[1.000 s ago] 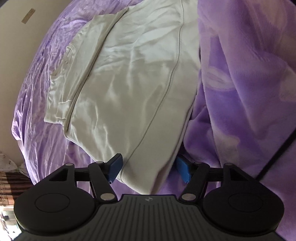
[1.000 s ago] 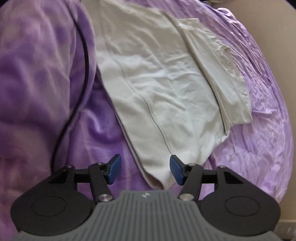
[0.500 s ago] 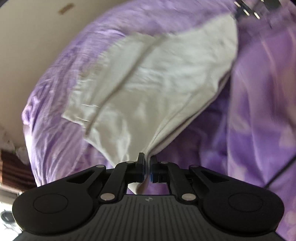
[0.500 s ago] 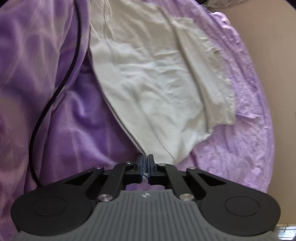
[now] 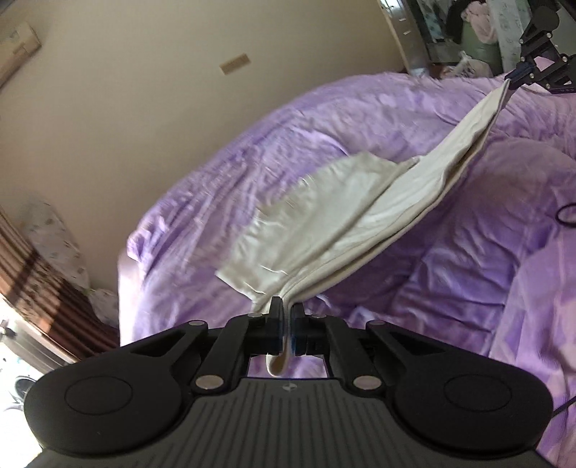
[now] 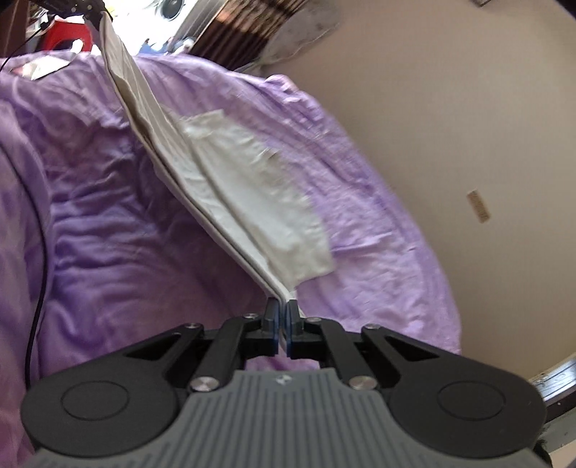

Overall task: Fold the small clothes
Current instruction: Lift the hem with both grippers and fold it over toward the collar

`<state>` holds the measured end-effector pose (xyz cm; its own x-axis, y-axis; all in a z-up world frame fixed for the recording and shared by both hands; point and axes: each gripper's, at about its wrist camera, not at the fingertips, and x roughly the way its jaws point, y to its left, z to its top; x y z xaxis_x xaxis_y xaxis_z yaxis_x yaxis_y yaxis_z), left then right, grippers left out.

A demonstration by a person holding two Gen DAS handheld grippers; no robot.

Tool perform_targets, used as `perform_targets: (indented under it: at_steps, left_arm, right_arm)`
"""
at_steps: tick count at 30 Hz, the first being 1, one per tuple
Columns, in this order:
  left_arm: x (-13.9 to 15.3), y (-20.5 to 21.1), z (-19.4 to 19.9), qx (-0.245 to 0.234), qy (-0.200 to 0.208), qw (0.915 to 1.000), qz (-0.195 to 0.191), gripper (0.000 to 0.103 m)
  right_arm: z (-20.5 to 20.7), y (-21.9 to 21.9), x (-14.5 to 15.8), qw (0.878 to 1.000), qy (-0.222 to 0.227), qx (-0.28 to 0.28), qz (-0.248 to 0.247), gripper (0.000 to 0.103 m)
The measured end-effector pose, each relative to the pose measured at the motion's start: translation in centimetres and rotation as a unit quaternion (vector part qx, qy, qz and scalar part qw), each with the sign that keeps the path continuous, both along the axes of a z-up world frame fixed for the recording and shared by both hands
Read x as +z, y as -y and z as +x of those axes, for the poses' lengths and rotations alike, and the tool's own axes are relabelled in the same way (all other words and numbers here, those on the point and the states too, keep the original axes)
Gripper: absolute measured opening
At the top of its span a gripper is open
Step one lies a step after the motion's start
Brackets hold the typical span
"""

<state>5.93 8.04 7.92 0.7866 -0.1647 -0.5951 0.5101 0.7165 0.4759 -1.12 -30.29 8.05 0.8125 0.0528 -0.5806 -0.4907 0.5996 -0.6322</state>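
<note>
A cream-white garment (image 5: 345,219) hangs stretched above the purple bed, held at two corners. My left gripper (image 5: 286,324) is shut on one corner, a tab of cloth poking out behind the blue pads. My right gripper (image 6: 283,322) is shut on the opposite corner of the garment (image 6: 252,201). In the left wrist view the right gripper (image 5: 518,77) shows far off at the top right, gripping the cloth's end. In the right wrist view the left gripper (image 6: 95,12) shows at the top left. The garment's lower edge sags toward the sheet.
A purple sheet (image 5: 234,187) and a fluffy purple blanket (image 5: 504,223) cover the bed. A black cable (image 6: 41,252) lies on the blanket. A beige wall (image 5: 126,90) stands behind the bed, and a striped curtain (image 5: 32,288) hangs beside it.
Both grippers closed on the garment's near corners, then lifted it off the bed. The cloth went from lying flat to hanging taut between the two grippers.
</note>
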Motion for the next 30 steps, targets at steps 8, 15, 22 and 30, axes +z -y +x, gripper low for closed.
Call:
perform_targets:
  at_steps: [8,15,22,30]
  left_arm:
    - [3.9,0.6,-1.8,-0.015,0.044,0.9988,0.011,0.003]
    - [2.9,1.5,2.0,0.015,0.047,0.9981,0.035,0.003]
    - [2.4,2.3,9.5,0.049,0.059,0.9965,0.032,0.003]
    - [0.9,2.8,20.0,0.085,0.035,0.9957,0.008,0.003]
  right_arm:
    - [-1.8,-0.5,3.9,0.999,0.05,-0.005,-0.001,0.0]
    - [-0.3,-0.6,4.9,0.998,0.06,-0.015,0.002,0.0]
    - [6.4,-0.9,4.3,0.996,0.079,-0.027,0.01,0.0]
    - [18.0,-0.6,3.2,0.994,0.082,-0.06,0.035,0.0]
